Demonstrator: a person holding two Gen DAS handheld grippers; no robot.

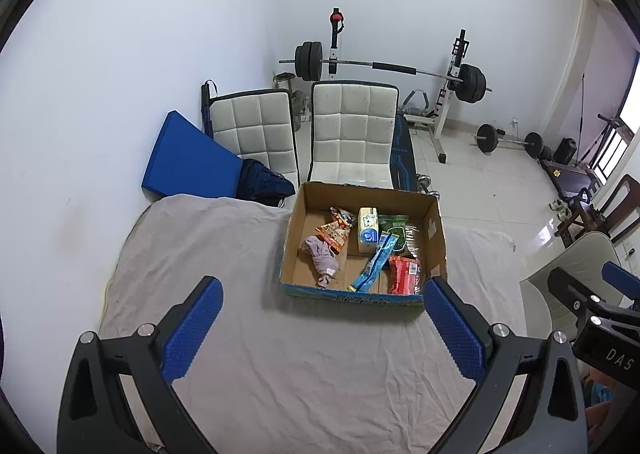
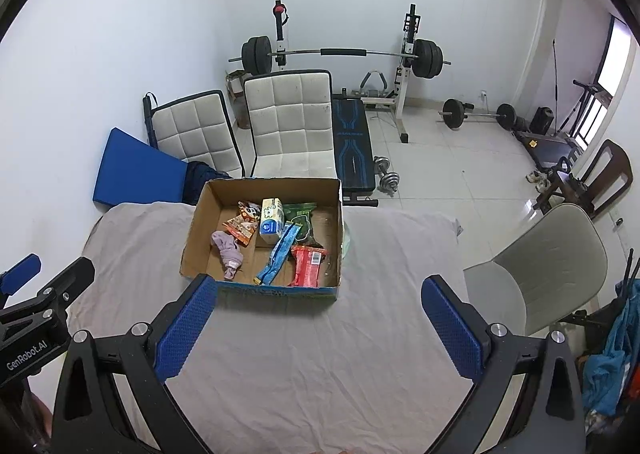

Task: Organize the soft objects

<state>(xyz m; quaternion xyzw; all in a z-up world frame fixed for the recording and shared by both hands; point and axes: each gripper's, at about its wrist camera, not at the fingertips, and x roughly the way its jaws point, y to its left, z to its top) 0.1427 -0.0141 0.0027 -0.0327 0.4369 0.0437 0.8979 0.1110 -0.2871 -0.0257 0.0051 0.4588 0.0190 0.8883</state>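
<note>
An open cardboard box stands on the cloth-covered table. Inside lie a mauve cloth bundle, an orange snack bag, a white tissue pack, a green packet, a blue pouch and a red packet. My left gripper is open and empty, held above the table in front of the box. My right gripper is open and empty, also in front of the box.
Two white quilted chairs stand behind the table, with a blue mat against the wall. A barbell rack, a bench and dumbbells are beyond. A grey chair stands at the right.
</note>
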